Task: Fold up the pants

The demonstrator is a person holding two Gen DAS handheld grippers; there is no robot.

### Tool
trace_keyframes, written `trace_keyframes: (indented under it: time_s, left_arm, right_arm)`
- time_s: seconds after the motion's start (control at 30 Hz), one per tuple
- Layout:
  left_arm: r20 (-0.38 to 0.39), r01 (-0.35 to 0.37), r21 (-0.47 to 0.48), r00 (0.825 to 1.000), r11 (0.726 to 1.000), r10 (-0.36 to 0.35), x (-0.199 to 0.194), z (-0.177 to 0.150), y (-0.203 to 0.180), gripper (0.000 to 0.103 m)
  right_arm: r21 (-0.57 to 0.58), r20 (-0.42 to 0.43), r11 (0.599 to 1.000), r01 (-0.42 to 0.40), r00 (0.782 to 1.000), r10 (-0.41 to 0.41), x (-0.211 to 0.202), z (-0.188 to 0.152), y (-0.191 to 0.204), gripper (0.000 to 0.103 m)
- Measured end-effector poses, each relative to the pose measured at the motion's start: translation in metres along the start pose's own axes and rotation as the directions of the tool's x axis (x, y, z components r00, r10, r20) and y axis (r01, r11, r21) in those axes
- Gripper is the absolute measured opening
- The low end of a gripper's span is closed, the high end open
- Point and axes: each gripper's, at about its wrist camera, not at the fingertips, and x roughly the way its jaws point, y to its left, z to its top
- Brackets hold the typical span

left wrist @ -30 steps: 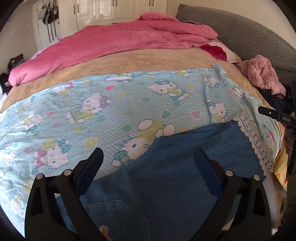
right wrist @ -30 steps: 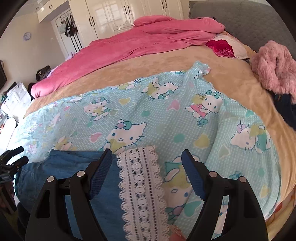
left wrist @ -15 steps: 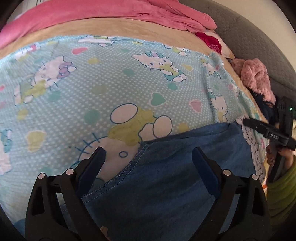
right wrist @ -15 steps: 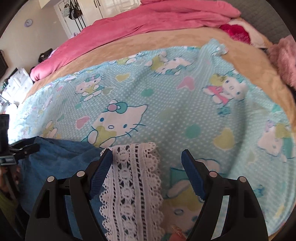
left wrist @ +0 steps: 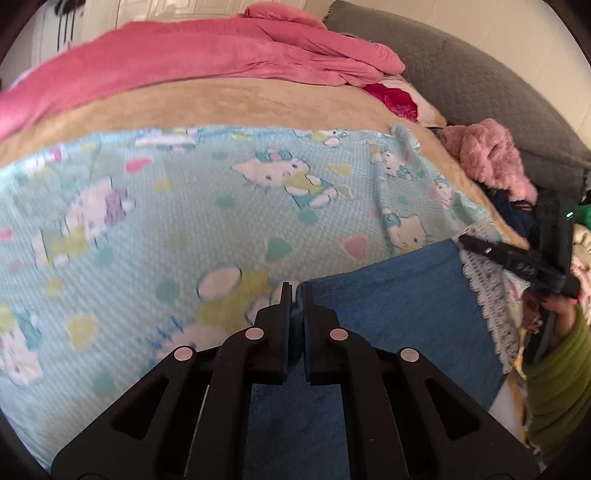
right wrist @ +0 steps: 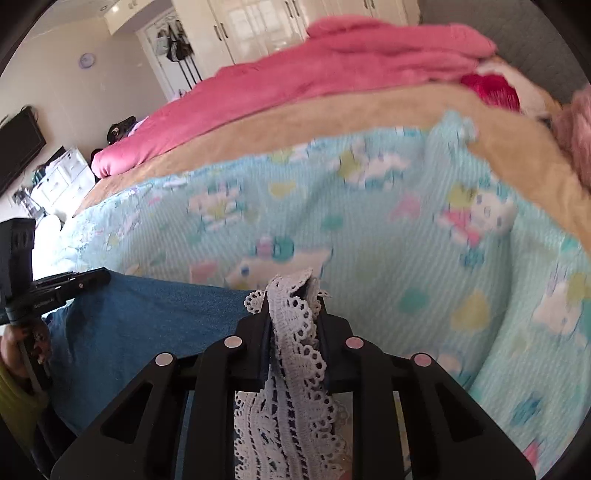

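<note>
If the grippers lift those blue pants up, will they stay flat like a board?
Probably not. The blue pants already bunch where the left gripper pinches them, so they would likely droop. The lace trim crumples in the right gripper, so it looks floppier.

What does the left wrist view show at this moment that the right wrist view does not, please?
Only the left wrist view shows the left gripper shut on the denim edge of the pants, and the dark clothes beside the fluffy pink garment.

Only the right wrist view shows the right gripper shut on the lace hem, plus the wardrobe doors and wall clock.

Both show the cartoon-print sheet, the pink duvet and the pants.
</note>
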Motion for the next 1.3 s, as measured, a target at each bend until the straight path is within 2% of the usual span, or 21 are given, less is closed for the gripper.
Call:
trace_keyframes:
  time_s: [0.07,0.13,0.23,0.3,0.33,0.4,0.5,0.57,0.6,0.67,0.7,0.73,0.77,0.83,0.97,1.13,1.3]
  left_arm:
    - [-0.003,-0.033,0.002,0.999,0.999,0.033,0.008,0.008,-0.002,0.000]
    - [-0.011,-0.081,0.032,0.997,0.996,0.081,0.018,0.010,-0.005,0.001]
    - [-0.049,-0.165,0.101,0.984,0.981,0.170,0.041,0.002,-0.008,0.001]
    - [-0.054,-0.205,0.131,0.975,0.970,0.213,0.052,-0.008,-0.006,0.006]
    - [-0.041,-0.198,0.127,0.978,0.972,0.205,0.053,-0.011,-0.003,0.006]
    - [-0.031,-0.180,0.098,0.982,0.979,0.184,0.052,-0.013,0.003,0.008]
    - [-0.026,-0.195,0.074,0.980,0.978,0.198,0.048,-0.011,0.010,0.021]
    - [-0.014,-0.227,0.058,0.974,0.972,0.228,0.041,-0.011,0.015,0.041]
    - [-0.006,-0.236,0.034,0.972,0.971,0.236,0.034,-0.011,0.021,0.042]
    - [0.010,-0.216,-0.025,0.976,0.976,0.216,0.019,-0.012,0.031,0.045]
    - [0.024,-0.223,-0.047,0.974,0.974,0.225,0.009,-0.014,0.036,0.049]
    - [0.029,-0.243,-0.058,0.969,0.968,0.245,0.002,-0.016,0.040,0.063]
    - [0.028,-0.258,-0.068,0.965,0.964,0.261,-0.001,-0.018,0.041,0.071]
    - [0.029,-0.275,-0.102,0.960,0.956,0.280,-0.013,-0.023,0.045,0.075]
    - [0.076,-0.292,-0.109,0.951,0.950,0.301,-0.041,-0.037,0.036,0.093]
    - [0.127,-0.294,-0.096,0.944,0.951,0.305,-0.070,-0.058,0.017,0.093]
    - [0.133,-0.291,-0.078,0.945,0.954,0.299,-0.088,-0.083,0.004,0.093]
  right_arm:
    - [-0.026,0.013,0.999,0.026,1.000,-0.025,0.005,0.011,0.000,0.019]
    - [-0.044,-0.032,0.997,0.067,0.997,-0.068,0.024,0.017,-0.003,0.019]
    - [-0.067,-0.103,0.991,0.113,0.987,-0.120,0.050,0.012,-0.008,0.021]
    - [-0.078,-0.101,0.989,0.127,0.986,-0.135,0.054,0.009,-0.009,0.024]
    - [-0.077,-0.095,0.988,0.132,0.986,-0.139,0.054,0.009,-0.010,0.025]
    - [-0.056,-0.094,0.988,0.145,0.984,-0.149,0.055,0.008,-0.014,0.035]
    - [0.013,-0.106,0.990,0.141,0.985,-0.139,0.056,0.010,-0.028,0.048]
    - [0.051,-0.091,0.990,0.132,0.988,-0.127,0.048,0.012,-0.035,0.048]
    - [0.057,-0.072,0.987,0.151,0.987,-0.146,0.040,0.013,-0.036,0.050]
    - [0.065,-0.037,0.981,0.182,0.983,-0.180,0.022,0.012,-0.040,0.060]
    - [0.068,-0.017,0.975,0.211,0.977,-0.210,0.011,0.011,-0.043,0.061]
    - [0.072,-0.004,0.972,0.225,0.974,-0.225,0.000,0.009,-0.044,0.061]
    - [0.079,0.008,0.971,0.224,0.974,-0.225,-0.009,0.007,-0.046,0.061]
    - [0.092,0.034,0.971,0.223,0.973,-0.227,-0.028,0.000,-0.048,0.064]
    - [0.084,0.060,0.962,0.259,0.963,-0.264,-0.060,-0.022,-0.041,0.068]
    - [0.099,0.072,0.949,0.300,0.949,-0.308,-0.079,-0.053,-0.022,0.068]
    - [0.088,0.071,0.963,0.254,0.963,-0.261,-0.084,-0.081,0.011,0.068]
